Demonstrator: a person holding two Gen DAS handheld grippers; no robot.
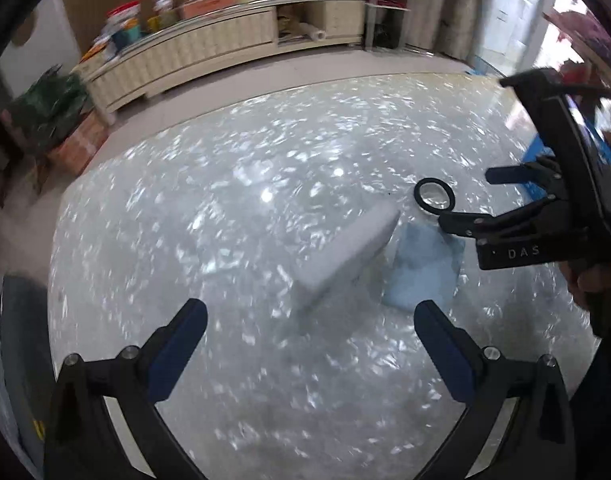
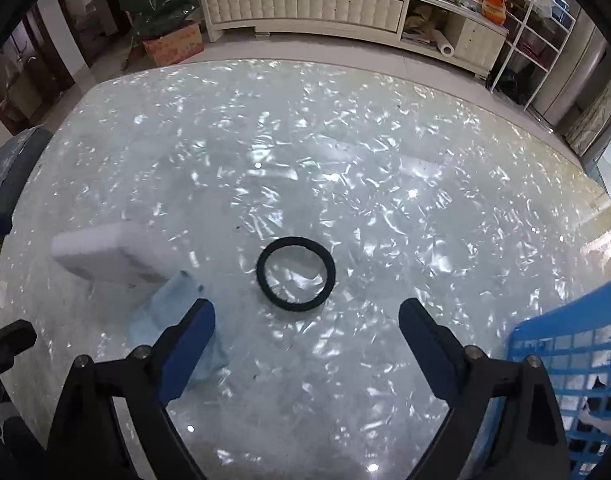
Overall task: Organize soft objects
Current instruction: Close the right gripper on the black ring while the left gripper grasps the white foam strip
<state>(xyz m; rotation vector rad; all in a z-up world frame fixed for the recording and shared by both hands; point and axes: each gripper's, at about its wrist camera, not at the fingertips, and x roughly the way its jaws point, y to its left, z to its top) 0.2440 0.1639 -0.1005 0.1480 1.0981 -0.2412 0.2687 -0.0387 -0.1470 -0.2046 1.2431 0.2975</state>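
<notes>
On the shimmering worktop (image 2: 345, 140), a black hair tie (image 2: 296, 274) lay flat; a white sponge (image 2: 105, 258) and blue cloth (image 2: 173, 312) sat just beside it. Both the left gripper (image 1: 310, 320) and right gripper (image 2: 306, 320) had wide, empty jaws.

The worktop (image 2: 345, 152) is glossy, with a shimmering pearly finish. The white sponge block (image 2: 101, 258) looks matt and foamy; the black ring (image 2: 265, 284) fuzzy cloth; the blue basket (image 2: 565, 344) smooth plastic.
</notes>
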